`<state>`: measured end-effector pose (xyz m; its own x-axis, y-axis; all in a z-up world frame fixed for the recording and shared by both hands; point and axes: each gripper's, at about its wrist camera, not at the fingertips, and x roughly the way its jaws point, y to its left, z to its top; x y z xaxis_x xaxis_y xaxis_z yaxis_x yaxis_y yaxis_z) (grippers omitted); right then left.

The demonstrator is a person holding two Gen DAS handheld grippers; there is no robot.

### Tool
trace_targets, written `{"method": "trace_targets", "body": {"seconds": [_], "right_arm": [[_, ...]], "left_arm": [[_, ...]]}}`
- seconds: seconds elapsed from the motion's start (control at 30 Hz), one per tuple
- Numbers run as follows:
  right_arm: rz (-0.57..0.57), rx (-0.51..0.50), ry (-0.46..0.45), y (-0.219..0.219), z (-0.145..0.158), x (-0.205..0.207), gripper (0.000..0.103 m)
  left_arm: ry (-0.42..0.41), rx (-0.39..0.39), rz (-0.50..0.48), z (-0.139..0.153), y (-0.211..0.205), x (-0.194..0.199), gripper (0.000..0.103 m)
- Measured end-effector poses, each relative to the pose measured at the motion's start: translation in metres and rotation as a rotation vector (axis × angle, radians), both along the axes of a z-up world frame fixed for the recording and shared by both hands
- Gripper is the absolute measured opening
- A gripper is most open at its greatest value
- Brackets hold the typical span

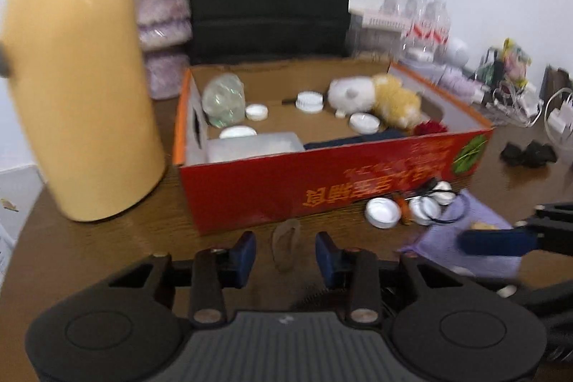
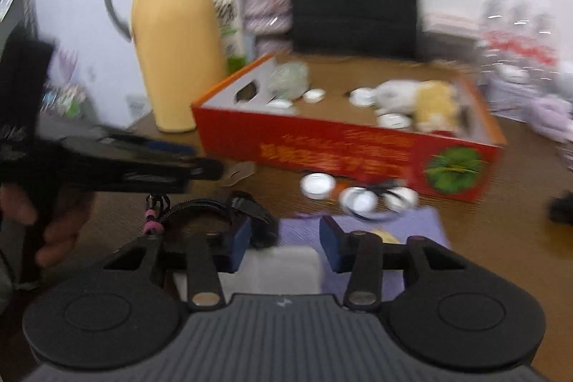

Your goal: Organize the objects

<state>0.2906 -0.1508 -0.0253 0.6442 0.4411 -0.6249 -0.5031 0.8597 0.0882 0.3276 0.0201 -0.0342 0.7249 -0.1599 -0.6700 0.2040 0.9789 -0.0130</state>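
- Left wrist view: left gripper (image 1: 285,256) part open, blue fingers (image 1: 244,256) apart, nothing pinched; a small brown slipper-shaped trinket (image 1: 285,244) flat on the wooden counter (image 1: 107,246) ahead of the gap, seemingly untouched.
- Red box (image 1: 322,181) just beyond, already holding a plush toy (image 1: 376,95), white lids (image 1: 308,101), a crumpled clear bottle (image 1: 224,99) and a clear container (image 1: 254,145).
- Still outside, against the box front: loose white lids (image 1: 383,212), a black hair tie (image 1: 442,206), a purple cloth (image 1: 476,246). Tall yellow flask (image 1: 82,88) close on the left.
- Right wrist view: right gripper (image 2: 285,242) likewise part open, empty between the fingers (image 2: 329,242), hanging over the cloth (image 2: 358,231) with a white block (image 2: 283,265) close beneath; contact impossible to judge through the blur.
- Left tool (image 2: 143,163) seen side-on with a hand (image 2: 46,224) on its grip.
- Likely step: picking one loose item for the box. Best done slowly: line the gap up squarely over the trinket, lower until both fingers bracket it, close gently, lift clear of the box wall before crossing. Keep clear of the flask and of the other tool.
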Motion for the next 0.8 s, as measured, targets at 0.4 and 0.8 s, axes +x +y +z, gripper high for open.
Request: {"method": "trace_targets", "body": {"seconds": [0.4, 0.8], "right_arm": [[0.067, -0.088, -0.016, 0.038, -0.036, 0.043, 0.024], [0.01, -0.039, -0.108, 0.03, -0.015, 0.019, 0.006]], "left_arm": [[-0.007, -0.005, -0.014, -0.017, 0.006, 0.007, 0.004], [-0.164, -0.097, 0.088, 0.038, 0.026, -0.051, 0.004]]}}
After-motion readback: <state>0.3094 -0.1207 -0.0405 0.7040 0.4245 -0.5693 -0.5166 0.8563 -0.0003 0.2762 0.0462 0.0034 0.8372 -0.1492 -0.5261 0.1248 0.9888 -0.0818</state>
